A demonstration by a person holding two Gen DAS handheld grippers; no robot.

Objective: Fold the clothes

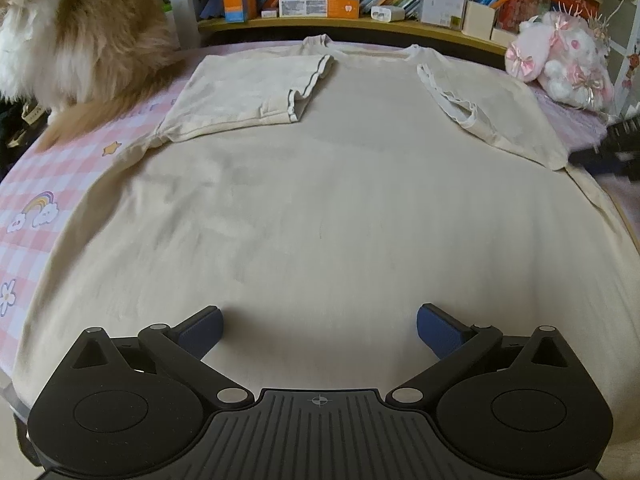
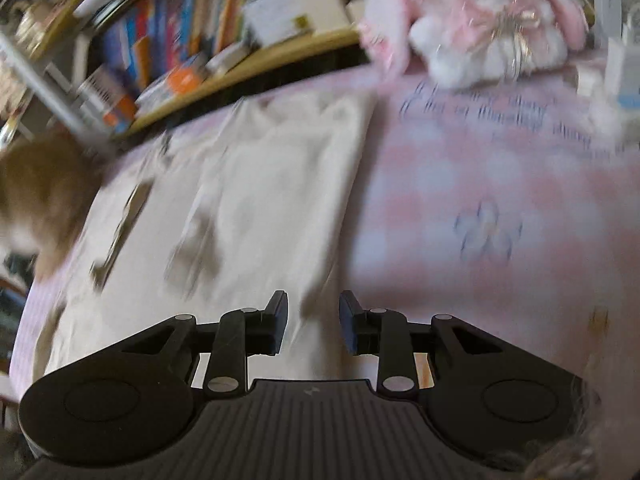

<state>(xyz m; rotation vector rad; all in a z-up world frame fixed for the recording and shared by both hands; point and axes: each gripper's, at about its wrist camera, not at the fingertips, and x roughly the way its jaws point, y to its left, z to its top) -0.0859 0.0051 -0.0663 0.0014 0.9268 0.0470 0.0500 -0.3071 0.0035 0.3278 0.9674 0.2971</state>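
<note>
I see the cream T-shirt (image 1: 320,200) spread flat across the bed (image 1: 24,216), both sleeves folded inward, collar toward the far edge. My left gripper (image 1: 319,334) hangs over its hem, spread wide. My right gripper (image 2: 313,322), parted and empty, sits at the shirt's right edge.

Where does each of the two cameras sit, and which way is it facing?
Left wrist: sits behind the open left gripper, low over the cream T-shirt's hem, facing its collar and the bookshelf.
Right wrist: sits behind the open right gripper, tilted and blurred, over the shirt's edge and the pink checked sheet.
Shared: shirt, sheet, bookshelf, pink plush toy, furry animal.
</note>
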